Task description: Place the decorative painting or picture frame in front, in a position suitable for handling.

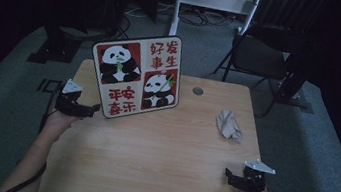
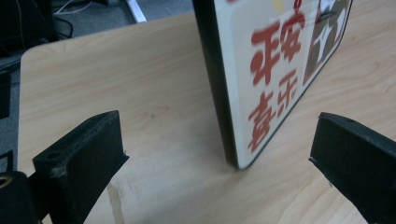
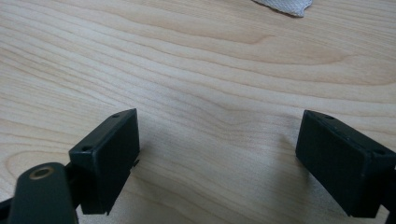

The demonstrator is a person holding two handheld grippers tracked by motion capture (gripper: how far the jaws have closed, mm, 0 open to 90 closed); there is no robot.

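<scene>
A stiff, likely light panda board (image 2: pixel 275 79) is approached edge-on by the wide-open, empty left claw (image 2: pixel 219 154), its thin lower corner judged the best hold.

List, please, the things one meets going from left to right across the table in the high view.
Left gripper → panda board → small round hole in the table → crumpled cloth → right gripper.

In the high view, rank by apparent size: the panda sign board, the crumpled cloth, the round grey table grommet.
1. White-and-red panda sign board, standing on the wooden table, clearly largest.
2. Crumpled pale beige cloth.
3. Small round grey grommet, smallest.
</scene>
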